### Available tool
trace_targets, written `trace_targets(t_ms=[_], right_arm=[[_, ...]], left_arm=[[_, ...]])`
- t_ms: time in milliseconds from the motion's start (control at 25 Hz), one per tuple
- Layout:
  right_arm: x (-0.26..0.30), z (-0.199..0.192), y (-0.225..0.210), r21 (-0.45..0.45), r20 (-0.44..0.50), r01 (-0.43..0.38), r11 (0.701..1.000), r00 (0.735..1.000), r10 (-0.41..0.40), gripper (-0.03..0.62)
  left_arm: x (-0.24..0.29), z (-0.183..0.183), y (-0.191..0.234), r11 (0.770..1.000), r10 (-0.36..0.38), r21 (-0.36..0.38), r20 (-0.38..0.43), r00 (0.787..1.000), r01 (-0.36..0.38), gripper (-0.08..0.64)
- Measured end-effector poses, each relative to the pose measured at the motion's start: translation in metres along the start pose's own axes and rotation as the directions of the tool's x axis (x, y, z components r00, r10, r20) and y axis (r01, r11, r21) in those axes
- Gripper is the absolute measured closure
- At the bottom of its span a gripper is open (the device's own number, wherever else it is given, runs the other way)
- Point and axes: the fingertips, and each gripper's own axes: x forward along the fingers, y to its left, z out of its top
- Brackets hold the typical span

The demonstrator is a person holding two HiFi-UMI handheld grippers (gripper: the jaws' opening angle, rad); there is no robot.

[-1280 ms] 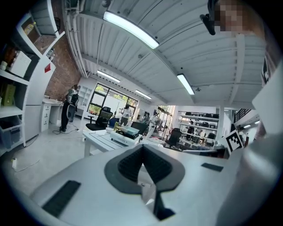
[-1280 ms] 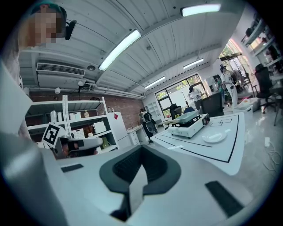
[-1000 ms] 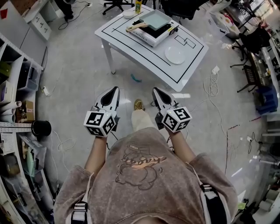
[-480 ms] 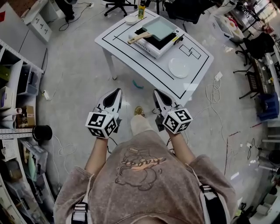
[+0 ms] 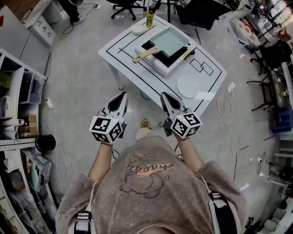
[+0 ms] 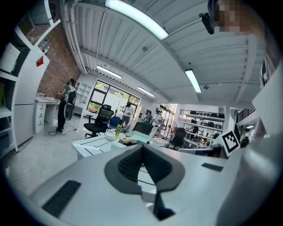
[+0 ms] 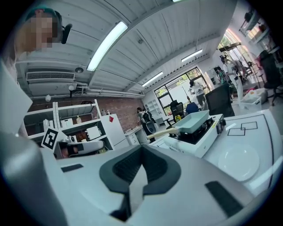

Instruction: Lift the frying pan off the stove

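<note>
A pale green square frying pan (image 5: 168, 41) with a wooden handle (image 5: 145, 55) sits on a white portable stove (image 5: 162, 57) on the white table (image 5: 137, 75). In the right gripper view the frying pan (image 7: 194, 121) and stove (image 7: 199, 137) lie ahead to the right. My left gripper (image 5: 122, 95) and right gripper (image 5: 163, 96) hang side by side over the floor, short of the table's near edge. Both are shut with nothing between the jaws. In the left gripper view the pan (image 6: 139, 137) is small and far off.
A white plate (image 5: 189, 86) lies on the table's near right part, a small white bowl (image 5: 136, 29) and a yellow bottle (image 5: 149, 18) at its far side. Shelving (image 5: 18, 105) lines the left. Office chairs (image 5: 123, 5) stand beyond. Cables trail on the floor.
The table and pan have drawn closer and lower in the head view as the person steps forward. Both grippers keep the same shut pose in front of the body.
</note>
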Motion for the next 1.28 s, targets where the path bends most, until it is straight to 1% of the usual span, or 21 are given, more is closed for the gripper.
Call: trace_targets(t_ms=[240,400,600,800,1040,1280], right_arm=[[0.037,0.027,-0.032,-0.001,-0.010,-0.023,1.000,1.000,0.023,0.598],[0.058,0.041,-0.050,-0.004,-0.017,-0.050,0.999,0.999,0.050,0.598],[0.076,0.047,-0.062,-0.007,-0.037,-0.086,0.996,0.996,0.086,0.598],[0.087,0.048,-0.069,-0.004,-0.050,-0.090,0.996,0.995,0.089,0.598],[0.099,0.050,-0.071,0.005,-0.052,-0.075,0.997,0.996,0.075,0.598],[0.109,0.055,-0.075,0.019,-0.032,-0.030,0.999,0.999,0.030,0.598]], left_arm=[[0.047,0.022,0.017,1.000,0.021,0.001,0.020,1.000,-0.021,0.554],[0.071,0.031,0.027,0.999,0.042,-0.002,0.034,0.999,-0.042,0.554],[0.088,0.038,0.035,0.998,0.057,0.016,0.036,0.998,-0.058,0.554],[0.097,0.041,0.043,0.998,0.062,0.023,0.035,0.997,-0.063,0.554],[0.108,0.047,0.052,0.999,0.038,0.021,0.028,0.999,-0.039,0.554],[0.123,0.054,0.057,0.999,-0.015,0.034,0.002,1.000,0.015,0.554]])
